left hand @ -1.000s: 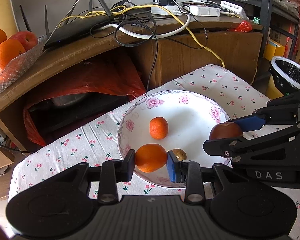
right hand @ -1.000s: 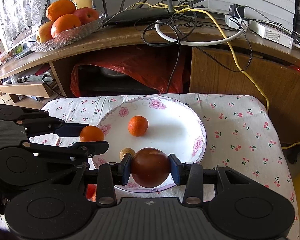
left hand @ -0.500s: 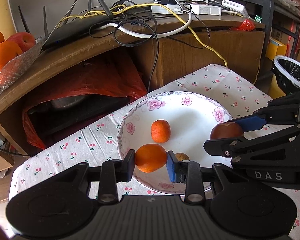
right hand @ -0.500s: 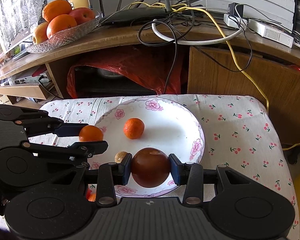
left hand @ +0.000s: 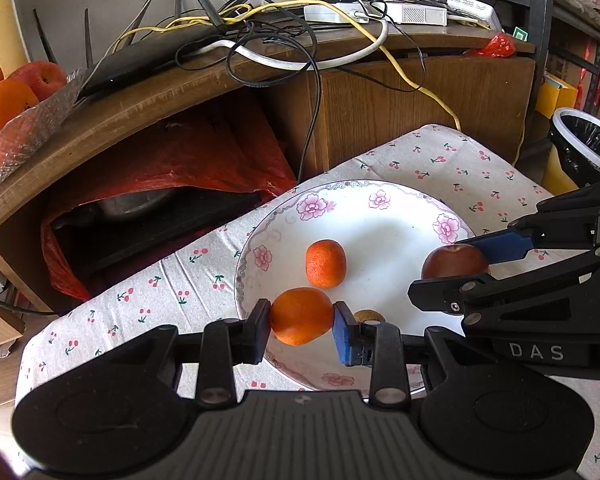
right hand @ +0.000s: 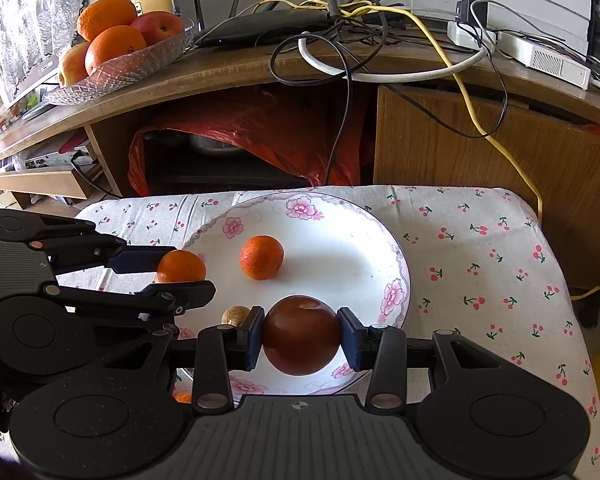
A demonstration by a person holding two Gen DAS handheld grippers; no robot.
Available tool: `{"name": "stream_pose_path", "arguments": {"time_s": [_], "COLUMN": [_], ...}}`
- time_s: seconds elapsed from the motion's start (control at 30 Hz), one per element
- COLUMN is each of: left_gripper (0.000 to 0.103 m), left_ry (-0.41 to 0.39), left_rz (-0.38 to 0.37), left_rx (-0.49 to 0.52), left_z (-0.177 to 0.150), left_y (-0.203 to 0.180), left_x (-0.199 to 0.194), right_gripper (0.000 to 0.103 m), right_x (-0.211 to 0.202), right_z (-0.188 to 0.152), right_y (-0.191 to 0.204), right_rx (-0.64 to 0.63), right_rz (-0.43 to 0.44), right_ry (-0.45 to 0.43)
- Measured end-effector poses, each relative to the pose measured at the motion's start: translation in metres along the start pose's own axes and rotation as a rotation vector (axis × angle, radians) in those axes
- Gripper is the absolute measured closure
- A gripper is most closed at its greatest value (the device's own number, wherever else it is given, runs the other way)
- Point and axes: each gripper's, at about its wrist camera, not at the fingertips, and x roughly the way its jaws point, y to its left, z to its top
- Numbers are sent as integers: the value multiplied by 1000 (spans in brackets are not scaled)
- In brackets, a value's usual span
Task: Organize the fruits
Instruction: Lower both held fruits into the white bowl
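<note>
Both grippers are still drawing back from the plate (left hand: 364, 200): left gripper (left hand: 302, 316) clamping an orange (left hand: 301, 315), right gripper (right hand: 301, 334) clamping a dark red fruit (right hand: 301, 334). Only the left view is showing the bin (left hand: 588, 148), upper right.

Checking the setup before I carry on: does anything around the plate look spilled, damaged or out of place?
Nothing spilled or damaged. An orange fruit lies off the plate, at its near-left edge, mostly hidden beneath the right gripper. The left gripper holds a tangerine, the right a dark red fruit.
</note>
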Motion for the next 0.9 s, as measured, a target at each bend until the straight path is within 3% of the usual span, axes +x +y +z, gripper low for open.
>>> {"name": "stream_pose_path", "arguments": {"time_s": [0.9], "left_gripper": [63], "left_ry": [24], "left_rz": [6], "left_rx": [4], "left_z": [-1], "left_y": [0], "left_x": [15], "right_gripper": [66], "right_x": [13], "right_z": [-2], "right_y": [-4], "right_rx": [9], "right_rz": [6], "right_ry": [14]}}
